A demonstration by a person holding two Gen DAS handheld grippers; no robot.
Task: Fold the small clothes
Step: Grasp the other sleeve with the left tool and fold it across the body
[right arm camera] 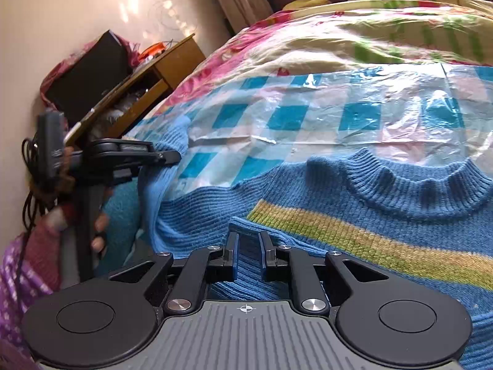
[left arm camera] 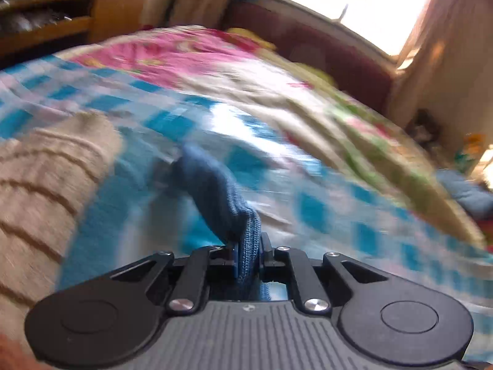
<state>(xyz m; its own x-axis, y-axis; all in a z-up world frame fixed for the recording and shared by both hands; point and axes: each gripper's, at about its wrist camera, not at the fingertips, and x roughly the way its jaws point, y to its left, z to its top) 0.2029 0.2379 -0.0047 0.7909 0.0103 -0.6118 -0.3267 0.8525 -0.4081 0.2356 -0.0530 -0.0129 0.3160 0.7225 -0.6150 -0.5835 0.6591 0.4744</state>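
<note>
A small blue knit sweater (right arm camera: 354, 203) with a yellow-green stripe lies on a blue checked plastic sheet (right arm camera: 292, 117) on the bed, collar toward the far side. My left gripper (left arm camera: 248, 246) is shut on the blue sleeve (left arm camera: 215, 185) and holds it lifted; the left wrist view is blurred. The left gripper also shows at the left of the right wrist view (right arm camera: 172, 155), pinching the sleeve end. My right gripper (right arm camera: 248, 252) sits low over a folded part of the sweater (right arm camera: 246, 277), jaws slightly apart with knit between them.
A floral quilt (right arm camera: 354, 40) covers the far bed. A wooden shelf unit (right arm camera: 160, 74) with clutter stands by the wall on the left. A beige striped cloth (left arm camera: 40, 185) lies at the left. A bright window (left arm camera: 354, 3) and curtains are behind the bed.
</note>
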